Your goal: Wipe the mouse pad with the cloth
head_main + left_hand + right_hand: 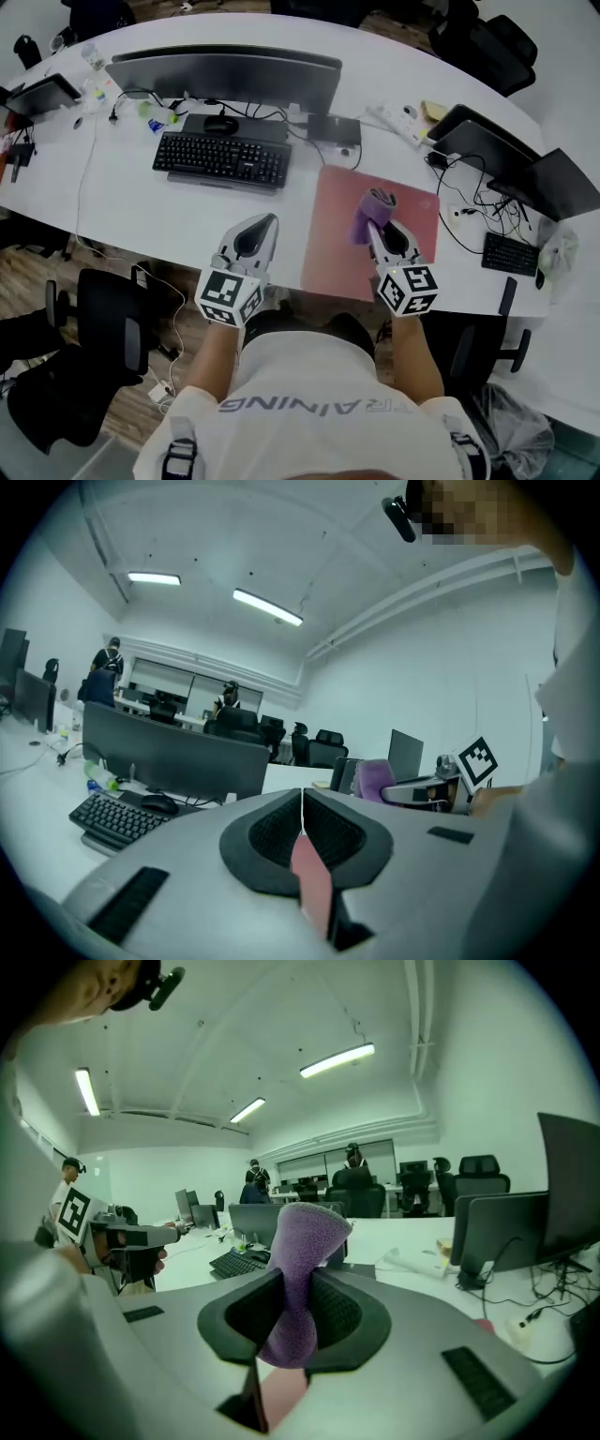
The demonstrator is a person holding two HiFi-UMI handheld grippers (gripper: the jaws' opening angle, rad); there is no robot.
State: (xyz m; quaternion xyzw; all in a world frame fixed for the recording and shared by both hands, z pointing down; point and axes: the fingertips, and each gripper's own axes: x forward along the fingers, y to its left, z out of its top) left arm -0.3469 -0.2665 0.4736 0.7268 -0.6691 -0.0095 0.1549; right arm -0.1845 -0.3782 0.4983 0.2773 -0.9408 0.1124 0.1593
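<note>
Head view: found the pink pad (328,239) lying flat on the white surface (131,202), just right of the keyboard (222,159) and close to the near edge. Saw the purple cloth (371,212) over the middle of the pad, pinched in the right hand-held gripper (375,227), with a bunched end sticking out past the fingertips. Could not tell whether the cloth touched the pad. Found the left hand-held gripper (266,225) over bare surface just left of the pad, apart from it and pointing away from the person, much as the right one did. Noted a dark mouse (221,123) behind the keyboard, below a wide monitor (225,70).

Right gripper view: saw the jaws clamped on the cloth, its lower bulk squeezed between them and its upper end flaring above. Glimpsed pink through the gap beneath the jaws.

Left gripper view: found the jaws brought together, with only a hairline between them and nothing held. Caught the right hand-held gripper and the cloth off to the right, level with this one, and the keyboard and mouse low at left.
</note>
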